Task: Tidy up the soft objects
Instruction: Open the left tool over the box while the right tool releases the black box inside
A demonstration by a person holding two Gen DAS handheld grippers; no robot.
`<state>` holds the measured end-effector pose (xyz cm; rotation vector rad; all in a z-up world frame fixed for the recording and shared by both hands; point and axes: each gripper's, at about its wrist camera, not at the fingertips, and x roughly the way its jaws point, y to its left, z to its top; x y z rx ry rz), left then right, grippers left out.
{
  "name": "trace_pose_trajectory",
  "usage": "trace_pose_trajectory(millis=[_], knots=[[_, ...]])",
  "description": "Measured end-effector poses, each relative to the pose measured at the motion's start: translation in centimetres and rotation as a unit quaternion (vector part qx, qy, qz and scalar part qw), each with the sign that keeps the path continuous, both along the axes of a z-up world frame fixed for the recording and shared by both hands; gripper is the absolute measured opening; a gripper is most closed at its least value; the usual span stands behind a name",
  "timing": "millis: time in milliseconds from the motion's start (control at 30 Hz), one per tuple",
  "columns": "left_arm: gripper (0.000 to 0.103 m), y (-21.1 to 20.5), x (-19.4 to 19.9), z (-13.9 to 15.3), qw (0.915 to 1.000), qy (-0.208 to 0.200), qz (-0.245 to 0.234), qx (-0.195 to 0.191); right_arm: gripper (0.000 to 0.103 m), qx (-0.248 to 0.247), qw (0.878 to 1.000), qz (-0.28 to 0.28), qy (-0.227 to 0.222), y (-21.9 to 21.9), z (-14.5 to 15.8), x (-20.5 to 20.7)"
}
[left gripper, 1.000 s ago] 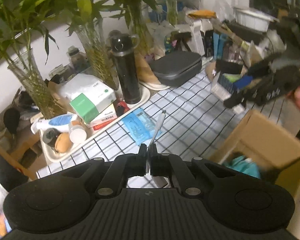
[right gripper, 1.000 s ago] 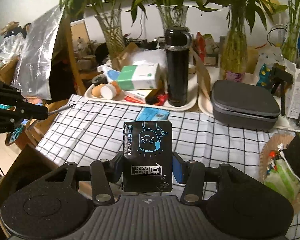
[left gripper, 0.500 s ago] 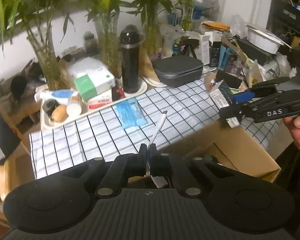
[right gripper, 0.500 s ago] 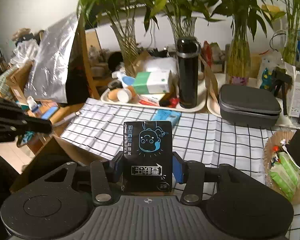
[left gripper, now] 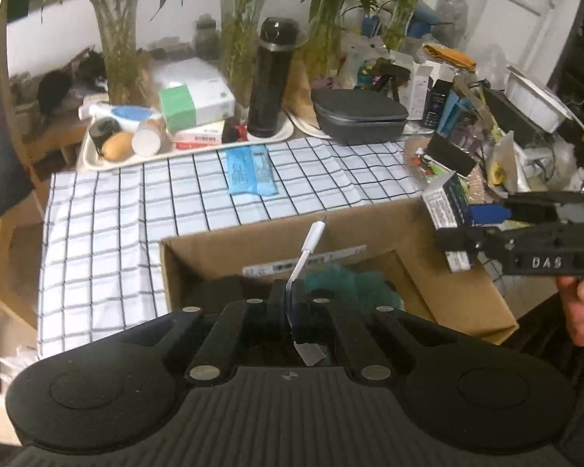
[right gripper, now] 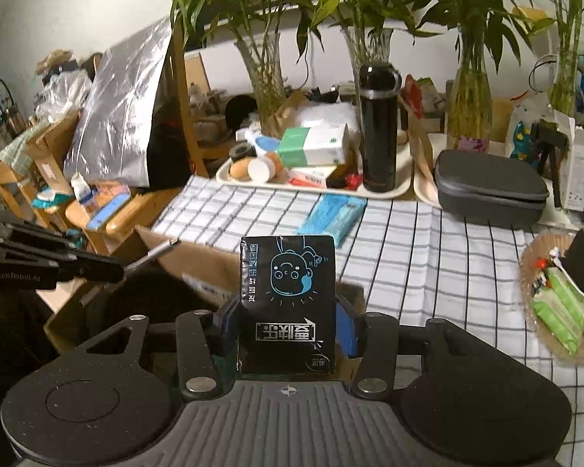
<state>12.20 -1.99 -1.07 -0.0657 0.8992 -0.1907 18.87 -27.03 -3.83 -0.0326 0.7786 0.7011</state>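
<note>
- The left wrist view sits right behind the left claw [left gripper: 288, 292], looking forward and down along its fingers over an open box [left gripper: 440, 303] to the bench [left gripper: 109, 233] and the plants at the wall.
- The right wrist view sits right behind the right claw [right gripper: 288, 311], tilted down less steeply, facing the same wall from further right.
- Both are close, wide fisheye views; each claw body fills the lower part of its picture.
- Each view catches the other claw: the right claw [left gripper: 471, 229] at the left view's right edge, the left claw [right gripper: 113, 268] at the right view's left edge.
- Shared: the checked cloth, black flask [left gripper: 272, 78] [right gripper: 379, 128], grey case [left gripper: 360, 116] [right gripper: 490, 188], blue pack [left gripper: 251, 169] [right gripper: 333, 216], tray [left gripper: 93, 163] [right gripper: 403, 188] and box [right gripper: 210, 262].
</note>
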Motion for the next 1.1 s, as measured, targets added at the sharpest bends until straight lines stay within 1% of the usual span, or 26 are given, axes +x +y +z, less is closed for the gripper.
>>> trace_pose_trajectory(millis=[100,167,200,233,267,300,333,367,433,600,767,1000,1067,1100], knots=[[0.004,0.0,0.0,-0.3,0.9999,0.008,0.004,-0.013,0.052,0.003,1.000,0.003,-0.002,-0.1,0.0,-0.7],[0.005,0.1,-0.2,-0.2,0.9999,0.001,0.007,-0.014,0.052,0.009,1.000,0.000,-0.004,-0.4,0.2,-1.0],[0.012,0.2,-0.4,-0.1,0.9999,-0.004,0.010,-0.011,0.052,0.013,1.000,-0.003,-0.004,-0.5,0.2,-1.1],[0.023,0.2,-0.6,0.1,0.9999,-0.009,0.010,-0.009,0.052,0.016,1.000,-0.007,-0.005,-0.7,0.3,-1.1],[0.029,0.3,-0.9,0.3,0.9998,-0.016,0.010,-0.008,0.052,0.019,1.000,-0.013,-0.006,-0.9,0.3,-1.2],[0.039,0.4,-1.3,0.6,0.9996,-0.023,0.011,-0.009,0.052,0.023,1.000,-0.019,-0.009,-1.2,0.4,-1.4],[0.046,0.5,-1.7,0.9,0.9993,-0.033,0.012,-0.010,0.052,0.028,0.999,-0.025,-0.012,-1.4,0.5,-1.6],[0.048,0.6,-2.1,1.1,0.9990,-0.042,0.011,-0.010,0.052,0.032,0.999,-0.030,-0.014,-1.7,0.6,-1.7],[0.049,0.9,-3.0,1.5,0.9982,-0.059,0.011,-0.007,0.052,0.040,0.998,-0.036,-0.015,-2.1,0.7,-2.1],[0.049,0.8,-4.0,1.6,0.9975,-0.070,0.005,0.008,0.052,0.036,0.999,-0.029,-0.016,-1.8,0.6,-3.1],[0.049,1.1,-4.8,1.4,0.9972,-0.072,0.016,0.017,0.052,0.037,0.999,-0.025,-0.012,-1.7,0.5,-4.2],[0.049,1.9,-5.9,1.6,0.9968,-0.073,0.025,0.019,0.053,0.021,1.000,-0.009,-0.013,-0.6,0.1,-5.7],[0.049,2.1,-6.2,1.6,0.9965,-0.076,0.029,0.022,0.078,0.014,1.000,-0.007,-0.021,-0.3,0.1,-6.1],[0.049,2.2,-6.3,1.6,0.9964,-0.076,0.031,0.022,0.095,0.010,0.999,-0.011,-0.030,-0.2,0.1,-6.3]])
